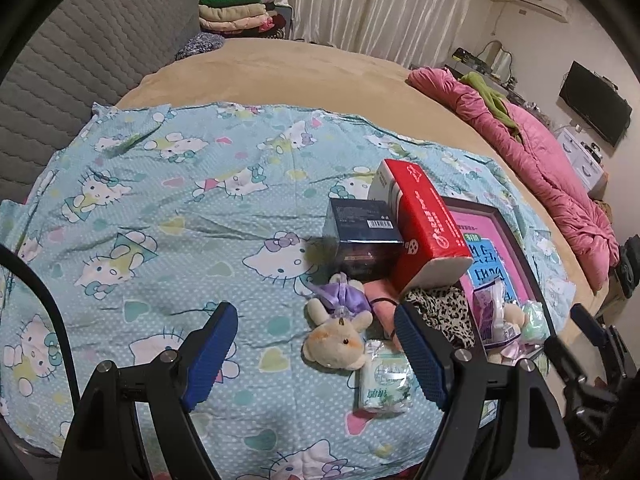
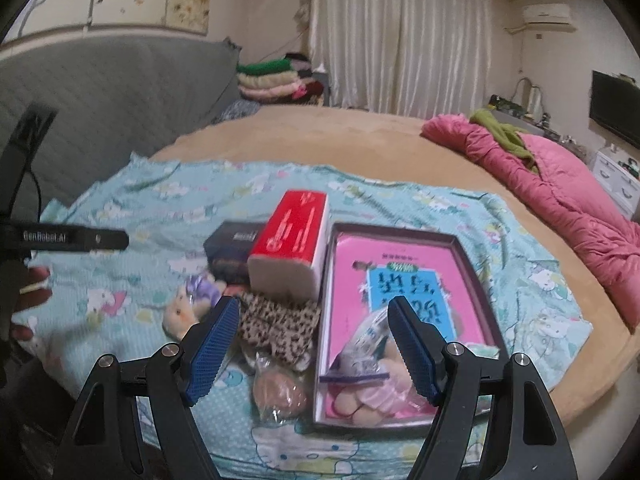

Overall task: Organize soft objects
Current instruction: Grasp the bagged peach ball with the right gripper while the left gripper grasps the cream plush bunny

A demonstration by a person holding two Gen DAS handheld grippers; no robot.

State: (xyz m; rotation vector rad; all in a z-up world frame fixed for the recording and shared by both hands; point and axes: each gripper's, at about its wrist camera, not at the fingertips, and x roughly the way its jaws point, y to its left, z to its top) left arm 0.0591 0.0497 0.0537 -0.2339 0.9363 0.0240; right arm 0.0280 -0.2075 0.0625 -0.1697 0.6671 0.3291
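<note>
On the Hello Kitty cloth [image 1: 160,208] lie a beige plush bunny in a purple dress [image 1: 340,332], a small tissue pack [image 1: 386,380], a leopard-print fabric piece [image 1: 444,312] and a pink soft item [image 1: 386,300]. A pink-lined box [image 2: 404,280] holds a bagged plush doll [image 2: 368,372]. A bagged brown item [image 2: 280,392] lies beside the box. My left gripper [image 1: 316,352] is open and empty above the bunny. My right gripper [image 2: 312,344] is open and empty above the leopard fabric [image 2: 276,320].
A red tissue pack [image 1: 424,232] and a dark box [image 1: 360,240] stand behind the soft things. A pink quilt [image 1: 540,168] lies along the bed's right edge. Folded blankets [image 1: 236,12] are stacked at the back. A grey headboard [image 1: 80,72] is at left.
</note>
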